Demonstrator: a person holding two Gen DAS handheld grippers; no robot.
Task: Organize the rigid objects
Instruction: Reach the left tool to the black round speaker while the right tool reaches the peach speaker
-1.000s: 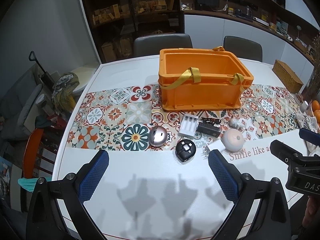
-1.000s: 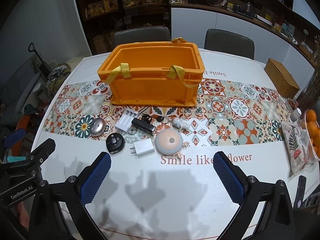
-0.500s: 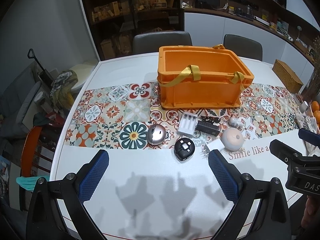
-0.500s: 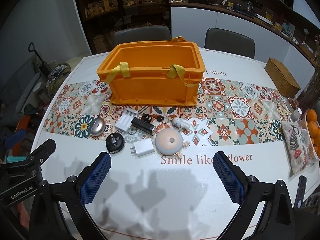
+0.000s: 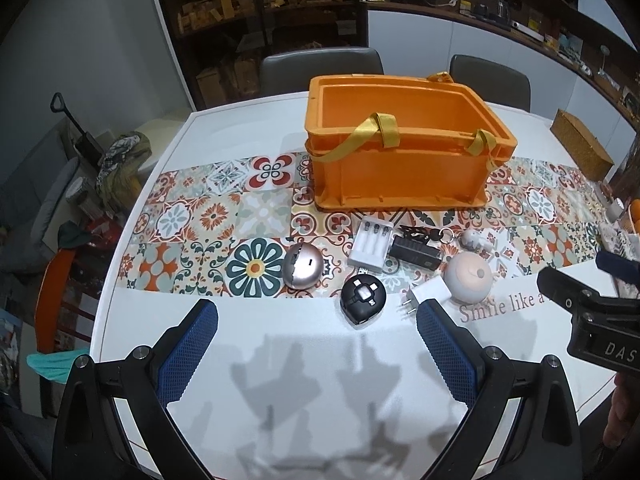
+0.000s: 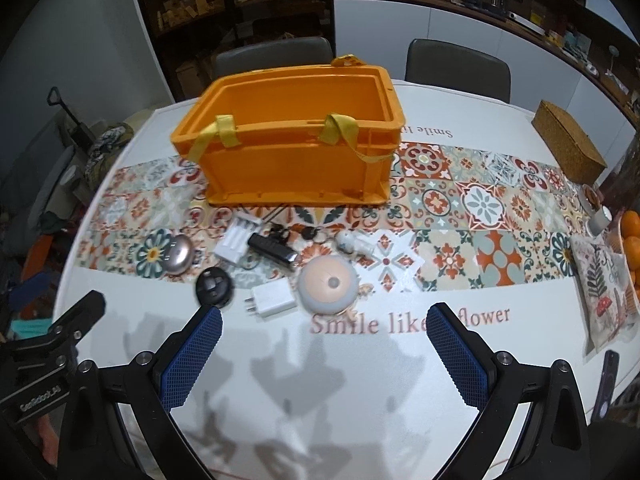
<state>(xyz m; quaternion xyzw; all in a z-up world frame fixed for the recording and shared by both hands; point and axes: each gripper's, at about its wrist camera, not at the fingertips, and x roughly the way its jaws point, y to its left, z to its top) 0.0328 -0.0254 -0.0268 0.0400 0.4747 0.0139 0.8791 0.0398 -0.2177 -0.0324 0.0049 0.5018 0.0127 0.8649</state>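
Left wrist view: left gripper [image 5: 318, 330], blue cross-hatched rubber pads spread wide, holds nothing above the glossy white table [image 5: 248, 344]. Right gripper [image 6: 324, 334] gapes equally wide, empty. Near the rigid orange plastic crate [image 5: 400, 156], on its gripper-facing side, lie a brushed-metal dome [image 5: 303, 266], round black disc [image 5: 363, 299], ribbed white battery charger [image 5: 370, 247] and smooth pinkish dome [image 5: 468, 276].

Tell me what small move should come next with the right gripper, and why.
Probably ease the right gripper forward and down onto the round pink and white gadget. Its jaws stand open and empty above bare table, that gadget lies nearest, almost centred between them, and the orange crate behind it looks empty. The left gripper is open too.
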